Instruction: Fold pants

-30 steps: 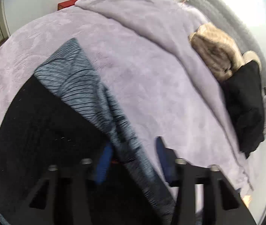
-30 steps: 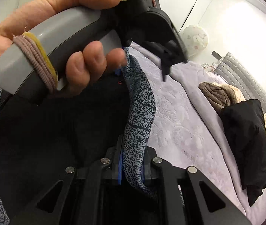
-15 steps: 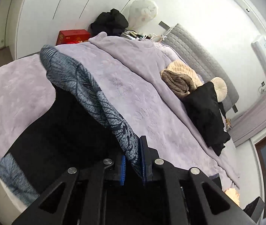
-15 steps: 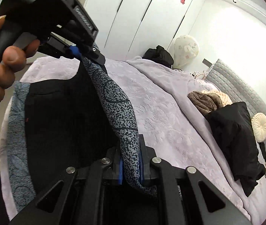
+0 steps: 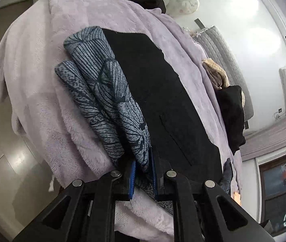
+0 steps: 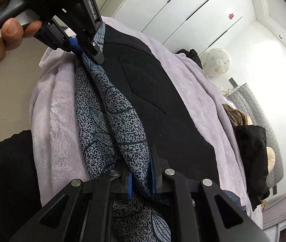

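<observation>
Pants [image 5: 159, 92] on lilac blanket [image 5: 42, 92]; L tool [image 5: 143, 178] & R tool [image 6: 140, 183] both pinching patterned edge.

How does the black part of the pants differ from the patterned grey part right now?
The black panel is plain and lies flat on the lilac blanket; the patterned band has a dark leaf print and is bunched into folds. Only the patterned band is pinched by the left gripper and right gripper.
</observation>
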`<action>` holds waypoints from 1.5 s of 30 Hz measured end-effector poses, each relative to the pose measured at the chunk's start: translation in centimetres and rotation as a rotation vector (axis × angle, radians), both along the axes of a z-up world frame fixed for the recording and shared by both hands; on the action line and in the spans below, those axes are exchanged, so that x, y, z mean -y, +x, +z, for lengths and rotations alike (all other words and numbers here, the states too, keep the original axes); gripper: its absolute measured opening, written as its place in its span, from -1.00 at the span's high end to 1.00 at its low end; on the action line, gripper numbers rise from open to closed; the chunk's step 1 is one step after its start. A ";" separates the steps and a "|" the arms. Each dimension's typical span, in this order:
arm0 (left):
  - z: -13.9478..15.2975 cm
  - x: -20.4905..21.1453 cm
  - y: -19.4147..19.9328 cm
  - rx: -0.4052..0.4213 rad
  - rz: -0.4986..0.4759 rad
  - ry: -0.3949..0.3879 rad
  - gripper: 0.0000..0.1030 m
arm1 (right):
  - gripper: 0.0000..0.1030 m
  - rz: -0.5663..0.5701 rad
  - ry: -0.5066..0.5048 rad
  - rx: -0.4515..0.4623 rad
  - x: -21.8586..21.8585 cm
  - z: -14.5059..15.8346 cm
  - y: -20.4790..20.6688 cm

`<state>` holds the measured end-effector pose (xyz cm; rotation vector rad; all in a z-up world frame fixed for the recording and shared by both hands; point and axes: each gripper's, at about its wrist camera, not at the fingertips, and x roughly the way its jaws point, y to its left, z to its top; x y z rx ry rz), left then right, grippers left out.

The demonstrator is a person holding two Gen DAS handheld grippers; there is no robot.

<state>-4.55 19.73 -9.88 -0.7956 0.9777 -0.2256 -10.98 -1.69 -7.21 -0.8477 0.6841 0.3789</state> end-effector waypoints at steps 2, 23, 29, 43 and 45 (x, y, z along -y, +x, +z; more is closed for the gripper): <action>0.7 -0.2 -0.9 0.024 0.015 0.034 0.72 | 0.57 0.004 -0.047 0.041 -0.4 -0.1 -1.0; 3.2 22.5 0.8 0.034 -0.429 0.311 0.72 | -0.63 -1.248 0.586 -0.367 35.0 4.2 16.8; 3.3 21.6 -0.2 0.045 -0.445 0.302 0.72 | 0.14 -1.256 0.451 -0.447 33.5 0.4 17.6; 6.2 22.9 -2.9 0.164 -0.636 0.326 0.72 | 0.88 -1.147 0.855 0.046 35.9 13.1 -11.9; 6.2 23.6 -3.0 0.166 -0.665 0.346 0.72 | 0.79 -1.156 0.928 0.022 36.7 11.4 -14.2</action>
